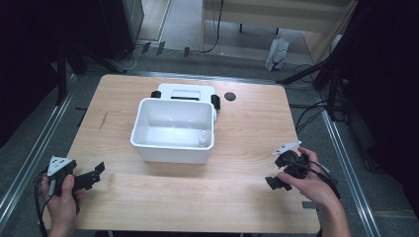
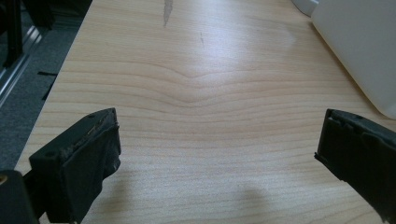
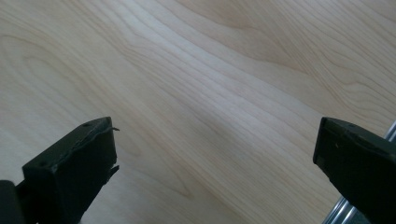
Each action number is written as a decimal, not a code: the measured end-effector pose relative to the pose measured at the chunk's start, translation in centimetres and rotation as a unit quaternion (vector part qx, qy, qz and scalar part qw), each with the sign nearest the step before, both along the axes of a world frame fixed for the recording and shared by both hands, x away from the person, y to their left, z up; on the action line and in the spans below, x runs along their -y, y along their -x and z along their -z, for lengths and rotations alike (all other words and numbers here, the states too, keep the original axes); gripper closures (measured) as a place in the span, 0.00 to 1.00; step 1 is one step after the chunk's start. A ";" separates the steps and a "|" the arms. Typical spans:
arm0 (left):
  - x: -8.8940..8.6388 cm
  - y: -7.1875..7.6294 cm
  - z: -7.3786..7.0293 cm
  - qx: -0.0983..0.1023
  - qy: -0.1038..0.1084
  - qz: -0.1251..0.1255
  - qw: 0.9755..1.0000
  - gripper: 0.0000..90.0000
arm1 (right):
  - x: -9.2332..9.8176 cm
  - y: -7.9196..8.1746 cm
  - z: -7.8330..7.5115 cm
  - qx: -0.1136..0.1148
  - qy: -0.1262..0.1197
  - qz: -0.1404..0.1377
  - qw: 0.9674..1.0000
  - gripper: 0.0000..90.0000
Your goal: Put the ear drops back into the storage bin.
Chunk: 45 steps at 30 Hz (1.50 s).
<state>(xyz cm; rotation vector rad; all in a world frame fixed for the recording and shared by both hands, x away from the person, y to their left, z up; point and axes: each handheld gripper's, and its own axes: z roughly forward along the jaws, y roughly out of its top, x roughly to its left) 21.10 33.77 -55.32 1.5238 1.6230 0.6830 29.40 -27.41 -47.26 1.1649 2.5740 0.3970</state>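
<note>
The person's left hand (image 1: 62, 190) comes in from the bottom left corner of the high view and holds the left gripper (image 1: 94, 175) low over the near left part of the wooden counter (image 1: 247, 128), pointing right and slightly away, toward the white plastic tub (image 1: 173, 129). In the left gripper view its black fingers (image 2: 88, 158) stand wide apart with only bare wood between them, holding nothing, and the tub's white wall (image 2: 359, 46) shows at the upper right, near but apart. The right hand (image 1: 309, 182) rests at the near right edge of the counter, wrist bent inward, holding the right gripper (image 1: 274, 182) so that it points left and toward the person. Its fingers (image 3: 79, 163) are likewise spread wide over bare wood and empty. The tub sits at the middle of the counter, well apart from the right gripper, with a small white bottle (image 1: 202, 139) upright in its near right corner. A white device (image 1: 185, 92) lies just behind the tub, and a small dark round disc (image 1: 229, 96) sits to its right.
</note>
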 end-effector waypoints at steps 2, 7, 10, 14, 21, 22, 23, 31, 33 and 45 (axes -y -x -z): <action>0.0 0.0 0.0 0.000 -0.001 0.001 1.000 0.00 | 0.4 0.2 0.3 0.008 -0.007 0.007 1.000 0.00; 0.0 0.0 0.0 0.001 -0.002 0.001 1.000 0.00 | 2.2 1.5 2.0 0.046 -0.035 0.035 0.998 0.00; 0.1 0.0 0.0 0.001 -0.004 0.001 1.000 0.00 | 2.8 2.1 3.0 0.064 -0.047 0.048 0.996 0.00; 0.1 0.0 0.0 0.001 -0.004 0.001 1.000 0.00 | 3.9 3.2 4.6 0.105 -0.076 0.090 0.988 0.00; 0.2 0.0 0.0 0.002 -0.005 -0.001 1.000 0.00 | 5.2 4.5 6.1 0.145 -0.134 0.128 0.972 0.00; 0.2 0.0 0.0 0.001 -0.006 0.000 1.000 0.00 | 5.5 5.0 6.4 0.166 -0.147 0.139 0.965 0.00; 0.1 0.0 0.0 0.001 -0.006 0.001 1.000 0.00 | 5.6 5.1 6.5 0.181 -0.152 0.144 0.961 0.00; 0.1 -0.1 0.0 -0.002 -0.004 0.001 1.000 0.00 | 6.2 6.0 7.3 0.223 -0.193 0.168 0.941 0.00; 0.2 -0.1 0.0 -0.001 -0.005 0.001 1.000 0.00 | 6.1 6.3 7.5 0.225 -0.189 0.166 0.941 0.00; 0.3 -0.1 0.0 -0.002 -0.014 0.000 1.000 0.00 | 6.5 6.2 7.5 0.219 -0.201 0.182 0.937 0.00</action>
